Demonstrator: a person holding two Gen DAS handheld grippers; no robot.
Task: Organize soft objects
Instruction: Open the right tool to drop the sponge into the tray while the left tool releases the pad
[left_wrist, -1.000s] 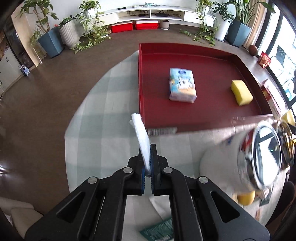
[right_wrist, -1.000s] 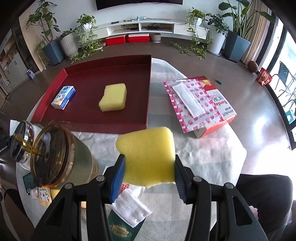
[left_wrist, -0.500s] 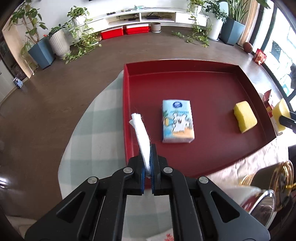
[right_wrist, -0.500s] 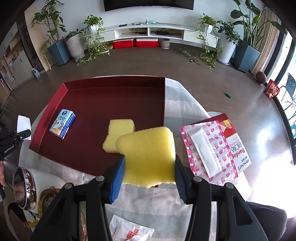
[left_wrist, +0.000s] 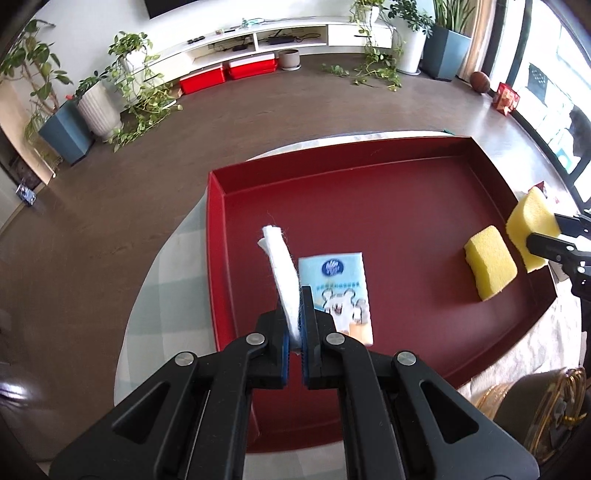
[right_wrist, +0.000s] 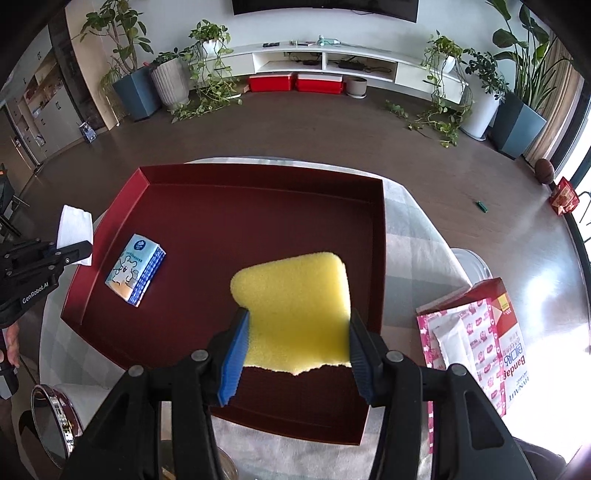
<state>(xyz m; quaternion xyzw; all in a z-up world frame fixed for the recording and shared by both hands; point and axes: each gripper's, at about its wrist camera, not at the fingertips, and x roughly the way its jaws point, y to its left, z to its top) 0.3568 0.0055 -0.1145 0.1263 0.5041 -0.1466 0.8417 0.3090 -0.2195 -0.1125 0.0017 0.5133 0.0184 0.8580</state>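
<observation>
Jaws of the left gripper (left_wrist: 294, 325) pinched nearly together on a folded white cotton pad (left_wrist: 282, 275), which stands up and leans slightly left out of the blue pads. Just past those jaws, partly hidden by them, a small tissue pack (left_wrist: 341, 291) with a blue-and-white bear print lies flat on the floor of the red tray (left_wrist: 369, 206); the jaws sit over the tray's near-left part. Further right of them a loose yellow sponge (left_wrist: 489, 267) rests on the tray floor, and beside it, above the tray's right rim, the other gripper carries a second sponge. Jaws of the right gripper (right_wrist: 295, 345) set wide and clamped on that held yellow sponge (right_wrist: 295, 310), one blue pad against each side, its torn lower edge hanging between them. Held sponge is above the near-right part of the tray floor, not resting on it. Left of these jaws lies the tissue pack; beyond it the left gripper holds its white pad over the tray's left rim. Right of the jaws, off the tray on the checked cloth of the desk (right_wrist: 410, 240), a red-and-pink bandage box (right_wrist: 480, 339) lies with a white strip on top. Near-left, a shiny round lid (right_wrist: 48, 421) sits at the desk edge.
</observation>
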